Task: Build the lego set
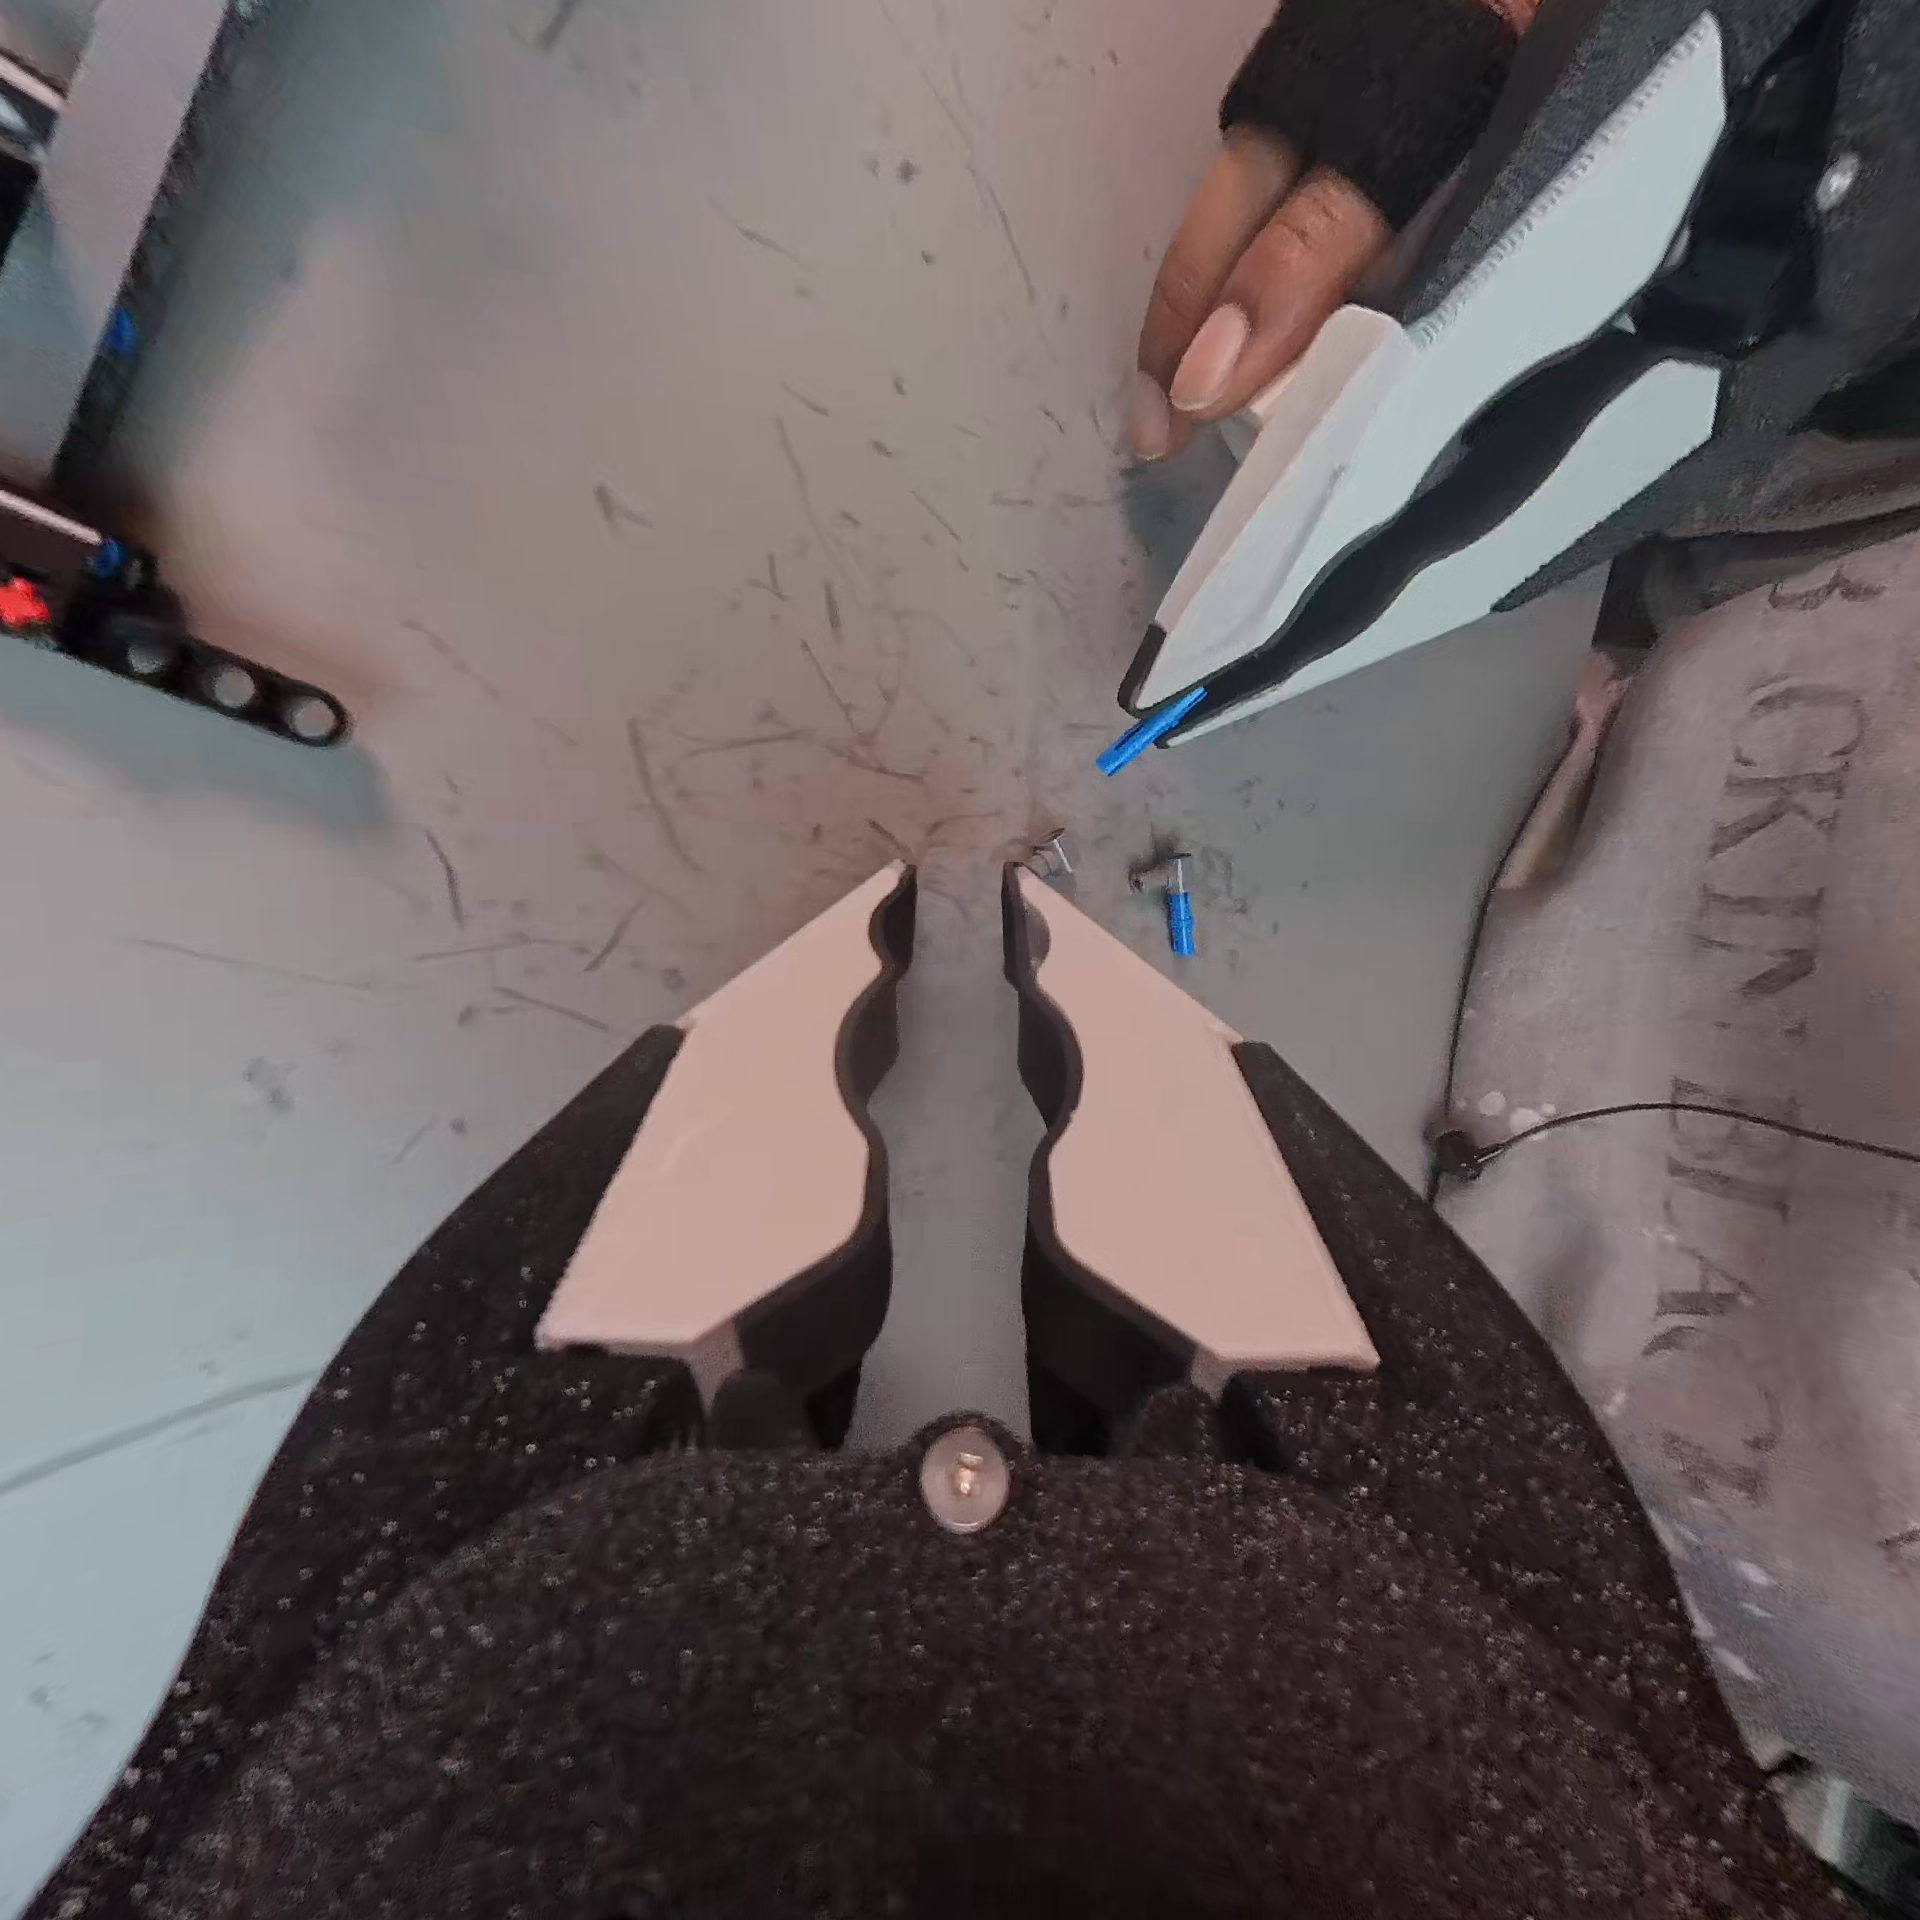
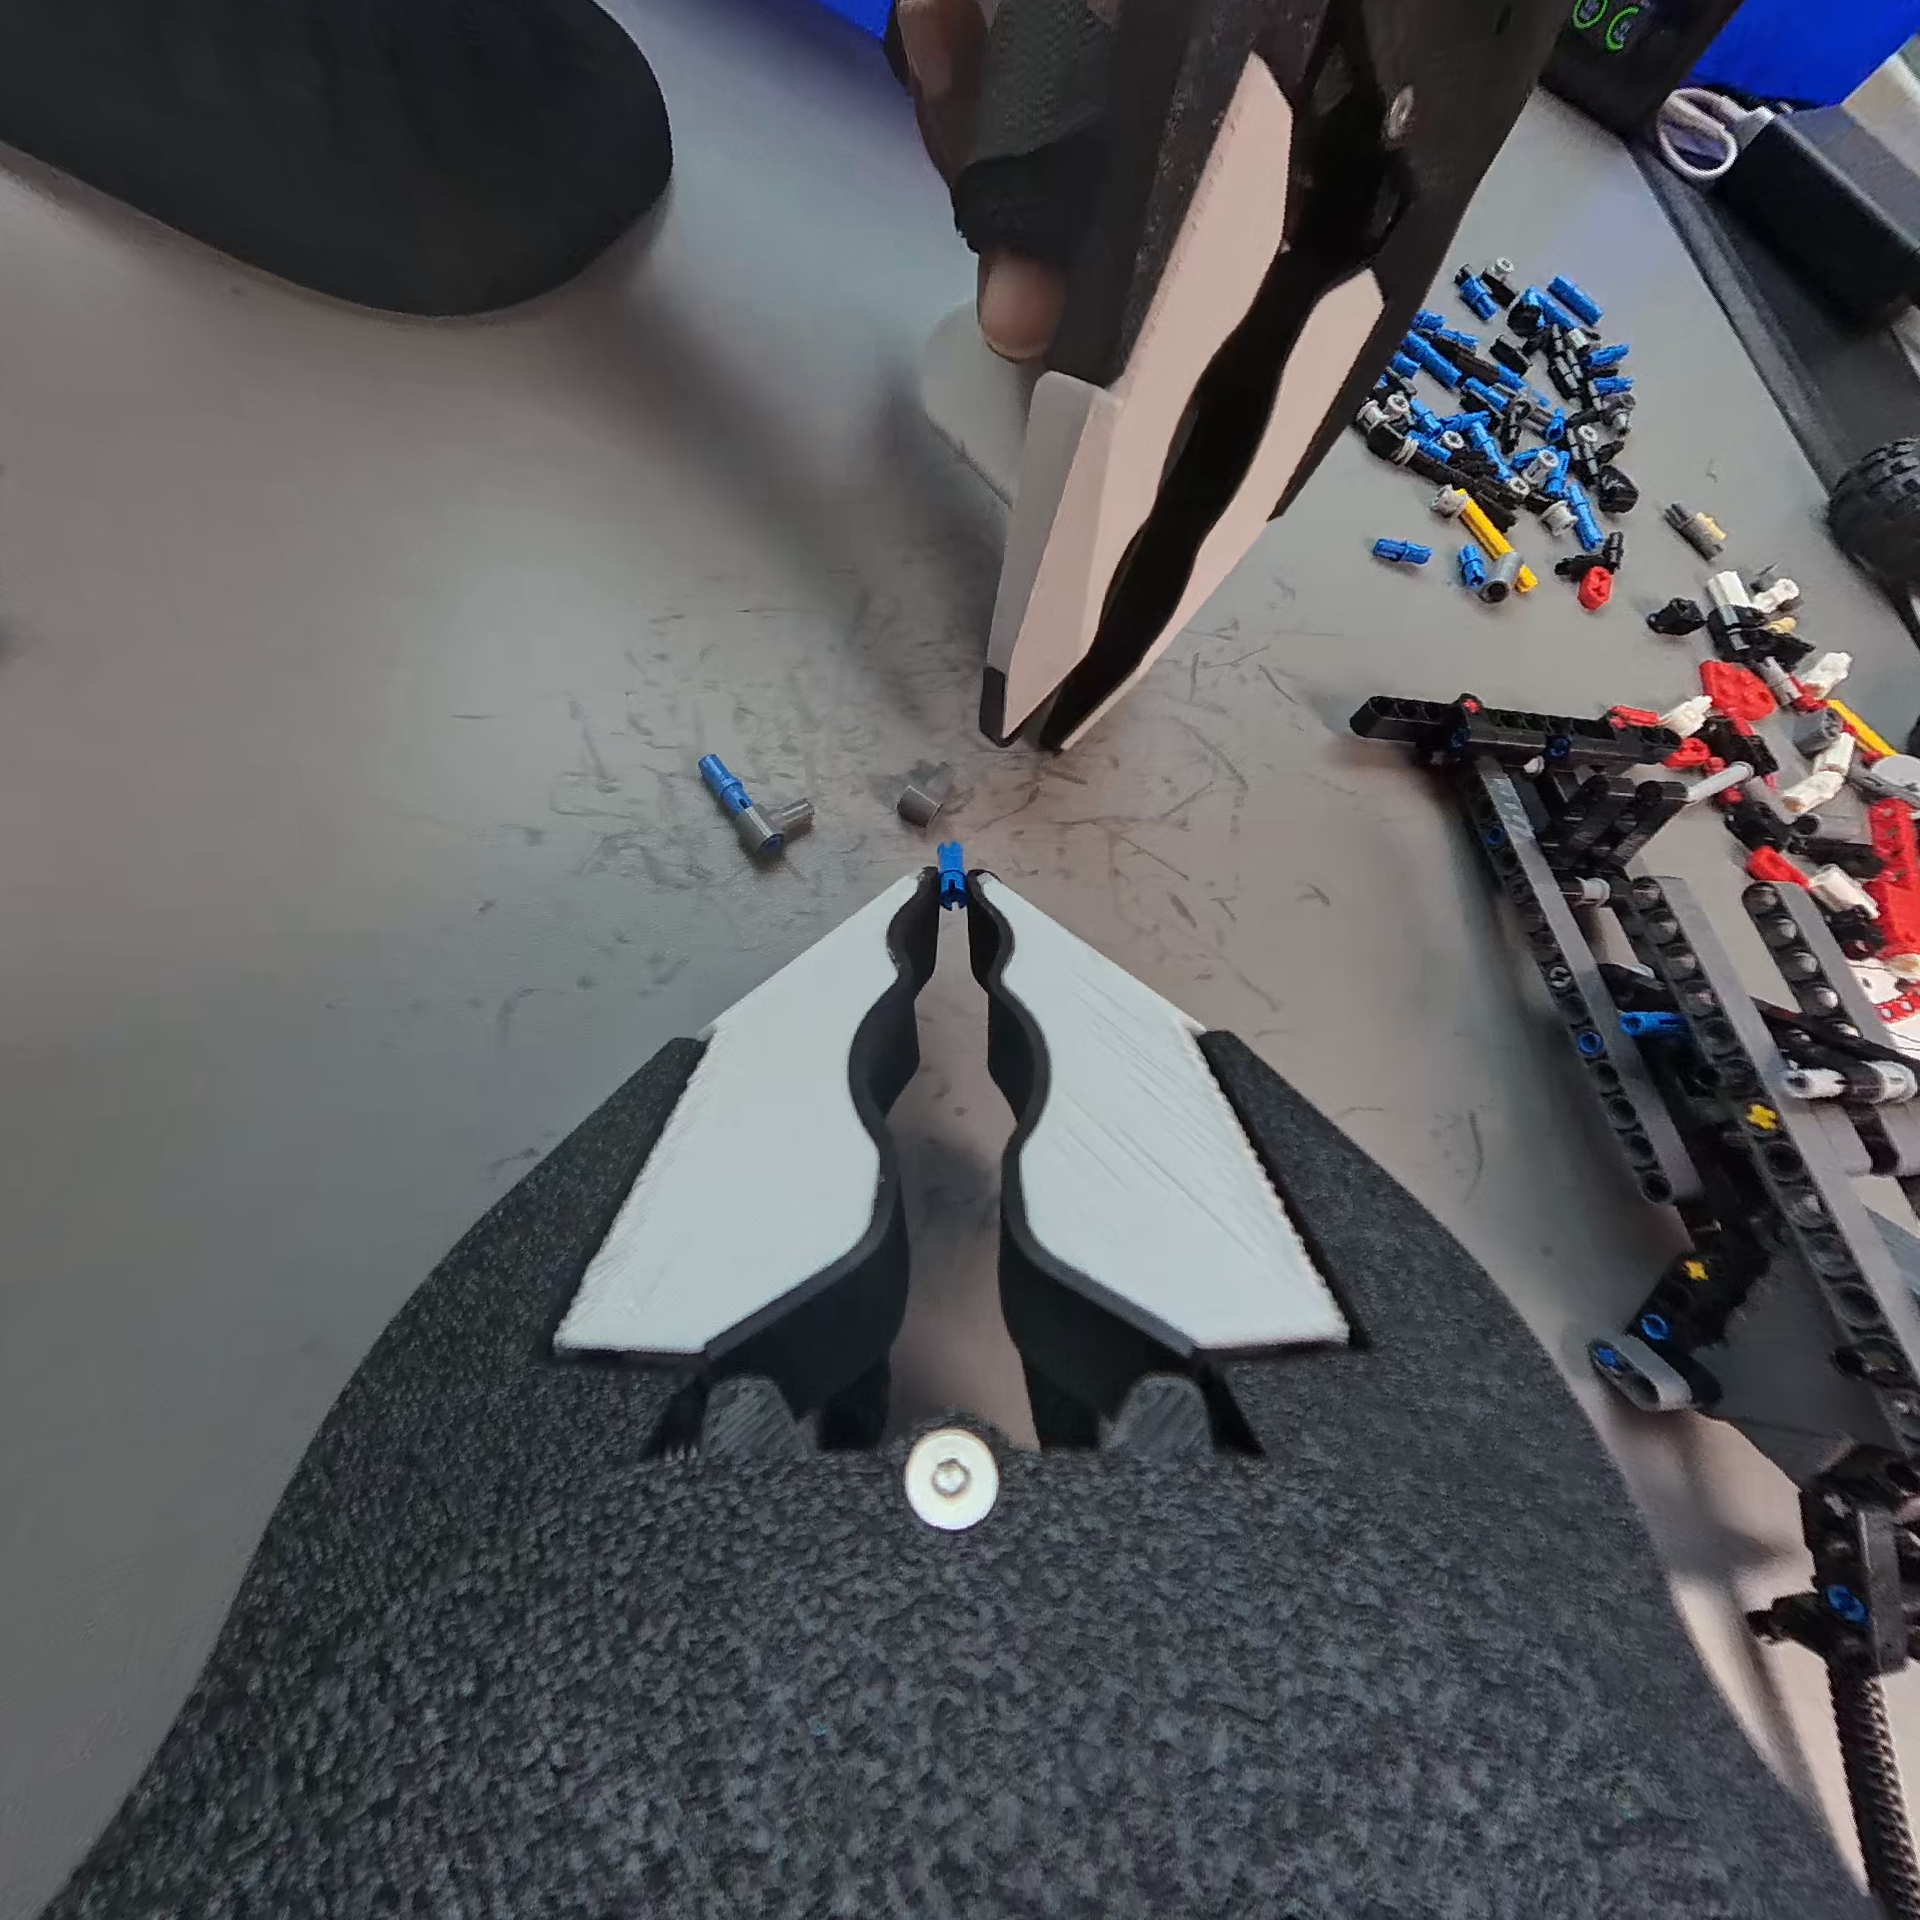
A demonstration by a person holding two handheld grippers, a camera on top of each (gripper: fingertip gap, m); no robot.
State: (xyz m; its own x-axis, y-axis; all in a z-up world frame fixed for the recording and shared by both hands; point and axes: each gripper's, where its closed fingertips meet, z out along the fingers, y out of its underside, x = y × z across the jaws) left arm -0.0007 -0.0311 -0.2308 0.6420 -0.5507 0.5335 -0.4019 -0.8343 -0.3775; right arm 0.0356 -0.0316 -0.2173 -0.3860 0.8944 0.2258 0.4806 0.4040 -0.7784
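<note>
Lego pin (image 2: 951, 878) pinched in right tongs (image 2: 951, 883); left tongs (image 1: 958, 871) narrowly parted, grey connector (image 2: 923, 798) between.

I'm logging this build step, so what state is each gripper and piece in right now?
right gripper: shut on blue pin, held above the table.
blue pin: pinched at the fingertips, sticking out forward.
left gripper: open, holding nothing.
grey connector: loose on the table.
blue-and-grey pin assembly: joined, lying on the table.
chassis: partly built, at the right.
loose parts pile: unsorted.
</note>
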